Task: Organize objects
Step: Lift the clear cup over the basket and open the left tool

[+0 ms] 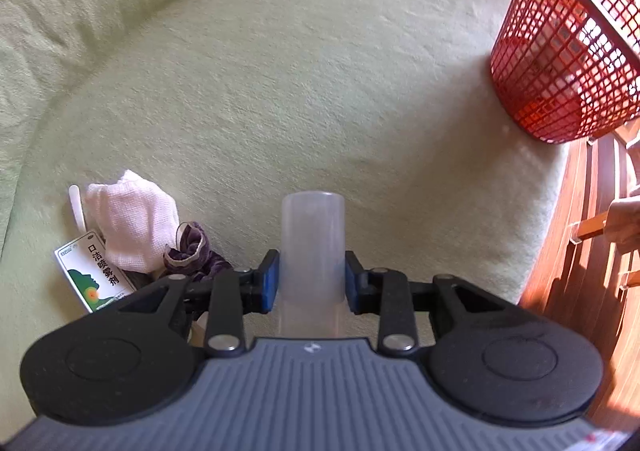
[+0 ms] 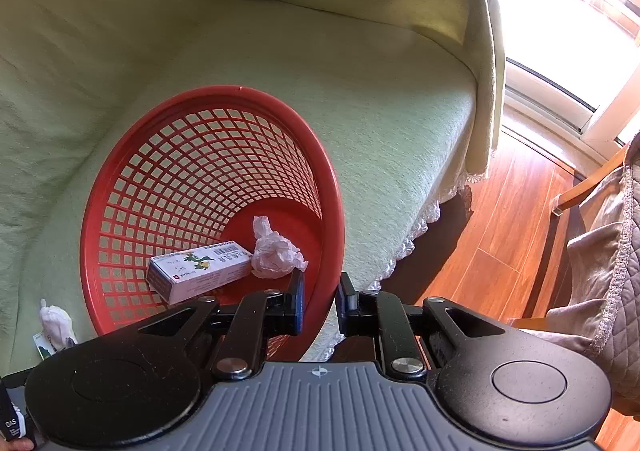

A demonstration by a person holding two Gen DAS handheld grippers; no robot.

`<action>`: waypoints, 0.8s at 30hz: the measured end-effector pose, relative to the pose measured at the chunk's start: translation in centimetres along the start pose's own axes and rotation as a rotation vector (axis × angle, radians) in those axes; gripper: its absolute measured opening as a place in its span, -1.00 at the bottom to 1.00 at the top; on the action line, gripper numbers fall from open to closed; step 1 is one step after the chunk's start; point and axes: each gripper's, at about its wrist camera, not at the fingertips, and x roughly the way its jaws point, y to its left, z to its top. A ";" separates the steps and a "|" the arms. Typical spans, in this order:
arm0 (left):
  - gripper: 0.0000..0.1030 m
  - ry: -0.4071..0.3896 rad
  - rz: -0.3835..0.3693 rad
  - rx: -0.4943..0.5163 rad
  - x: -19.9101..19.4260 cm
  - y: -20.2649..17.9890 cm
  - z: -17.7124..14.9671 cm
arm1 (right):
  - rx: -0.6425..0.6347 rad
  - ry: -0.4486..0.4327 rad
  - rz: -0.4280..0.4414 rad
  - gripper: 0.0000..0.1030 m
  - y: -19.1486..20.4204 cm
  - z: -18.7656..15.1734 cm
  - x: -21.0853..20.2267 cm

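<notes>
My left gripper point(image 1: 312, 283) is shut on a translucent plastic bottle point(image 1: 313, 235), which stands upright between the blue pads, lifted a little above the green cover. To its left lie a white cloth point(image 1: 132, 223), a purple scrunchie point(image 1: 196, 251), a green-and-white spray box point(image 1: 94, 275) and a white stick point(image 1: 76, 207). The red mesh basket point(image 1: 560, 51) stands at the far right. In the right wrist view my right gripper point(image 2: 322, 303) is shut on the near rim of the tilted basket point(image 2: 192, 155), which holds a white medicine box point(image 2: 200, 271) and a crumpled tissue point(image 2: 276, 251).
The green-covered sofa seat point(image 2: 380, 111) ends at a lace-trimmed edge on the right, above a wooden floor point(image 2: 500, 231). A chair with a grey quilted cover point(image 2: 600, 251) stands at the far right, below a bright window. The white cloth point(image 2: 58, 325) shows left of the basket.
</notes>
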 end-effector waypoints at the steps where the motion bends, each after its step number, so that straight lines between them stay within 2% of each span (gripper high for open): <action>1: -0.46 -0.005 -0.004 -0.013 -0.8 0.1 0.2 | -0.002 0.000 -0.001 -0.76 0.0 0.0 0.0; 8: -0.46 -0.038 -0.016 -0.066 -6.0 -0.9 2.3 | -0.005 0.003 0.012 -0.77 0.0 -0.1 -0.1; 15: -0.46 -0.097 -0.061 -0.029 -10.0 -4.3 5.7 | -0.011 -0.001 0.013 -0.77 0.1 0.1 0.1; 24: -0.46 -0.162 -0.117 0.047 -12.5 -9.9 10.4 | -0.011 -0.005 0.018 -0.77 0.1 0.1 0.3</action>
